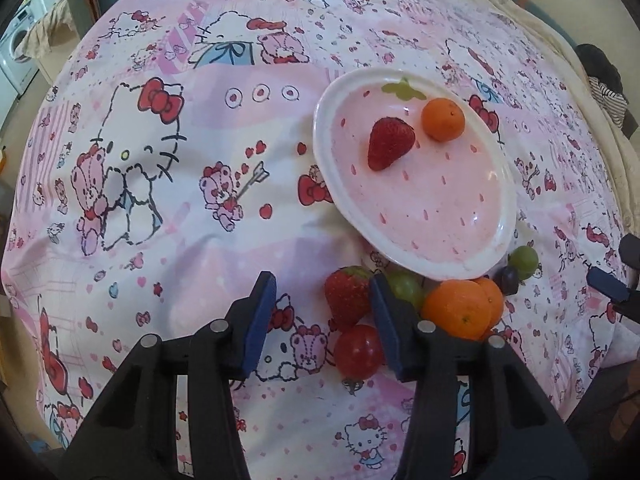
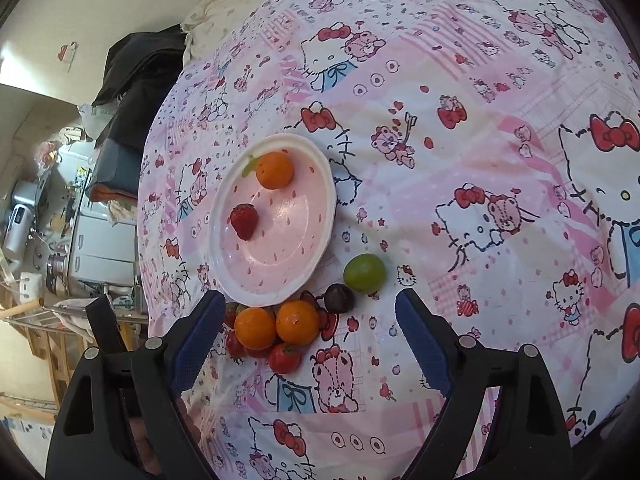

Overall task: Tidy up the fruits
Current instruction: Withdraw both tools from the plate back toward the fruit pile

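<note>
Left wrist view: the left hand-held gripper (image 1: 322,316) fills the lower centre of the frame, its blue pads set at a narrow gap with only the cartoon-print bedsheet (image 1: 168,184) between them; it holds nothing. Just right of that gap, a red strawberry (image 1: 346,294) and a red cherry tomato (image 1: 358,352) lie against the inner face of the right pad. Further right, a green grape (image 1: 408,286) and two oranges (image 1: 458,308) sit beside that pad, followed by a dark grape (image 1: 507,280) and a second green grape (image 1: 523,258). In the upper right, a pink plate (image 1: 440,208) carries one strawberry (image 1: 390,142) and one orange (image 1: 443,119).

Right wrist view: the plate (image 2: 280,256) lies left of centre. The right hand-held gripper (image 2: 310,336) occupies the lower frame, jaws wide and empty. The cluster of oranges (image 2: 296,322) and tomatoes (image 2: 284,358) lies between its pads, close to the left one. A green grape (image 2: 365,273) lies apart, right of the plate.
</note>
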### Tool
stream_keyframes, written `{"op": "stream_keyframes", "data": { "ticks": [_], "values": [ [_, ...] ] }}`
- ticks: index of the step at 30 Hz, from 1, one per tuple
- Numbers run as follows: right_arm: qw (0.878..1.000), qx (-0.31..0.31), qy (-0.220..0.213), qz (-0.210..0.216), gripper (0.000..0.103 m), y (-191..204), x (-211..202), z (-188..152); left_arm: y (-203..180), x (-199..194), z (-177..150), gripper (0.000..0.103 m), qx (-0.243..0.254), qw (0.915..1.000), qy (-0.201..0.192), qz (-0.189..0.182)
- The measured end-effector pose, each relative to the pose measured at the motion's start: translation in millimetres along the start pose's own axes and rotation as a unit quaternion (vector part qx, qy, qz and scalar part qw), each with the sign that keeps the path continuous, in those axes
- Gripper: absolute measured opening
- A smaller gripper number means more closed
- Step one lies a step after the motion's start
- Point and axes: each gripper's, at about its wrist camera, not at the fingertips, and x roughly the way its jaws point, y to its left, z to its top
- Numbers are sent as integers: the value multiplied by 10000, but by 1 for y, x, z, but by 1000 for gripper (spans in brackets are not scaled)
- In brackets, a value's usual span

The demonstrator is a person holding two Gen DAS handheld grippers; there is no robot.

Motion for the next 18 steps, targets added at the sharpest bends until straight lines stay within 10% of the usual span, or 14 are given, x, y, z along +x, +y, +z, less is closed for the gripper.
{"op": "stream_keyframes", "data": {
  "ticks": [18],
  "values": [
    [10000, 55, 9, -66, 89, -4, 3, 1, 9, 6, 0, 26, -451, 9957, 230, -776]
  ]
}}
